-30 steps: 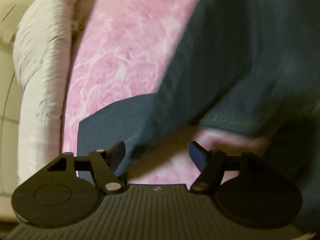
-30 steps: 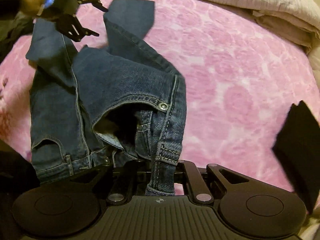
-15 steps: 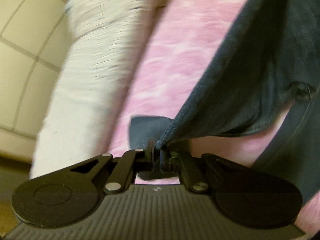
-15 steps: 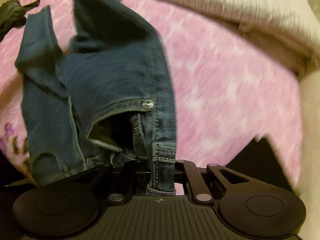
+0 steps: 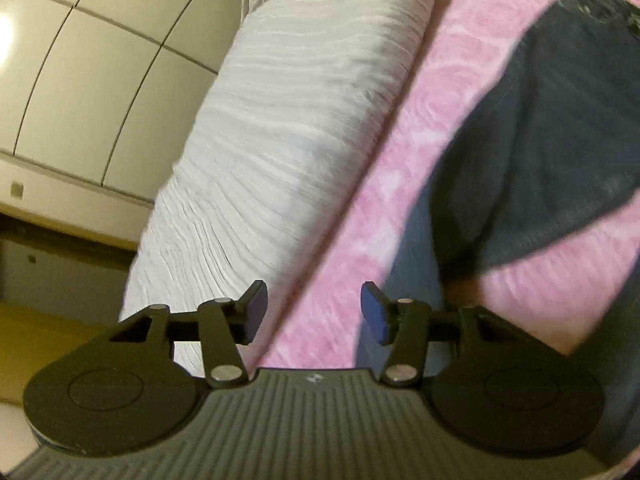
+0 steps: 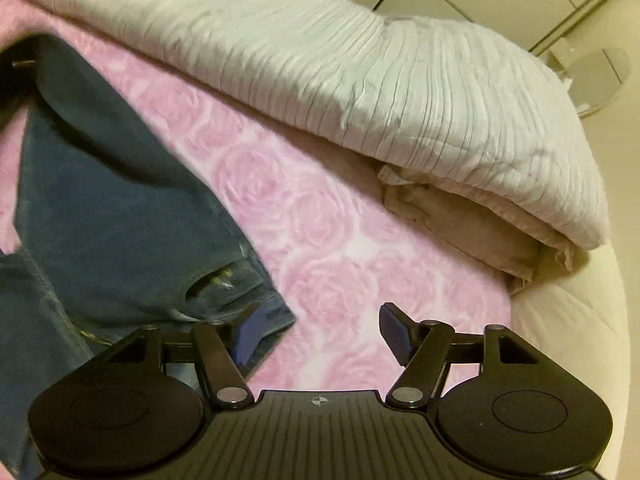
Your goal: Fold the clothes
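A bed with a pink rose-patterned blanket [image 6: 340, 240] carries a white ribbed quilt [image 6: 400, 92] along its far edge. Dark blue jeans [image 6: 120, 216] lie on the blanket, left of centre in the right wrist view. The left claw [image 5: 314, 312] and right claw [image 6: 320, 330] both stand released, grasping nothing.

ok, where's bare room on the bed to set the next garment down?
Free: the pink rose blanket between the jeans and the white ribbed quilt, running down to the open right tool. Left view shows the same pink strip between quilt and denim. Crowded: the jeans side and the stacked bedding along the far edge.
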The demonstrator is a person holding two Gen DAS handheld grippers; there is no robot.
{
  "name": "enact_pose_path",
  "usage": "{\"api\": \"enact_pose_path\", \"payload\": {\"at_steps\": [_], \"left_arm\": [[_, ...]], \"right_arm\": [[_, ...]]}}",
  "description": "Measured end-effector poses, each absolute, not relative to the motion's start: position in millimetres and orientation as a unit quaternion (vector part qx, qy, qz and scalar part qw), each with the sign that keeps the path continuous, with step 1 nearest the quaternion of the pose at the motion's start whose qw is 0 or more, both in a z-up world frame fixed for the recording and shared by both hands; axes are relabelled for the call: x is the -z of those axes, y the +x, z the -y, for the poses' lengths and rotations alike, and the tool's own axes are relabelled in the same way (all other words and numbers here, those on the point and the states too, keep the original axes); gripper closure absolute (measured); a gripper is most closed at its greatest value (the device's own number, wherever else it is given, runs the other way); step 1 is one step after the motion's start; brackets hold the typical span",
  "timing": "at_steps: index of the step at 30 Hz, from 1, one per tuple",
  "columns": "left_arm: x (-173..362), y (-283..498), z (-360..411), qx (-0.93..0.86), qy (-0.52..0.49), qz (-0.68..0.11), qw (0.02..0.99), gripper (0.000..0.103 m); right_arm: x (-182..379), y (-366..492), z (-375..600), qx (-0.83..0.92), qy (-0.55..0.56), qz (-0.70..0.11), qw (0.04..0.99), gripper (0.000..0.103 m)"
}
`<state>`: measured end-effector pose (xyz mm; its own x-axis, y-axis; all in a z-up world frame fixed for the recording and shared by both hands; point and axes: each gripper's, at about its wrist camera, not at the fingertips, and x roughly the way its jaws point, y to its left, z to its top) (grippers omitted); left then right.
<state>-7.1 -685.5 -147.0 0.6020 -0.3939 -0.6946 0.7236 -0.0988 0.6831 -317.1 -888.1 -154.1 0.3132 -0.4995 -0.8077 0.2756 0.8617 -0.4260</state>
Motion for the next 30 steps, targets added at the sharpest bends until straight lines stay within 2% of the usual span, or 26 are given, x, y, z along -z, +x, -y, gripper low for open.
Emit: {"api": "enact_pose_path", "payload": {"at_steps": [7,12,16,23,28,30], "left_arm": [[184.6,-0.4,566.2,0.404,0.604,-0.252,0.64,0.054],[223.9,5.2,493.2,0.411,0.646,-0.253,0.591,0.044],[255.3,-1.1,447.5,0.451,0.684,-0.204,0.536,0.039],[334.4,-7.8,373.0,0.503,0.735,-0.083,0.447,0.039],[357.8,-1.2,348.0,0.505,0.732,0.022,0.457,0.032],[356.7,4.7,347.8,0.499,0.725,0.029,0.474,0.042]], "right_arm": [[198.1,-370.2,816.0,0.211,0.03,-0.556,0.803,0.034],[243.6,-392.2,731.7,0.169,0.081,-0.59,0.786,0.033],[269.1,-379.0,677.6,0.132,0.073,-0.607,0.78,0.033],[299.6,-375.0,616.8,0.189,-0.006,-0.622,0.76,0.033],[321.4,-372.2,573.3,0.229,-0.062,-0.628,0.741,0.033],[330.1,-371.1,556.0,0.244,-0.084,-0.63,0.732,0.033]]}}
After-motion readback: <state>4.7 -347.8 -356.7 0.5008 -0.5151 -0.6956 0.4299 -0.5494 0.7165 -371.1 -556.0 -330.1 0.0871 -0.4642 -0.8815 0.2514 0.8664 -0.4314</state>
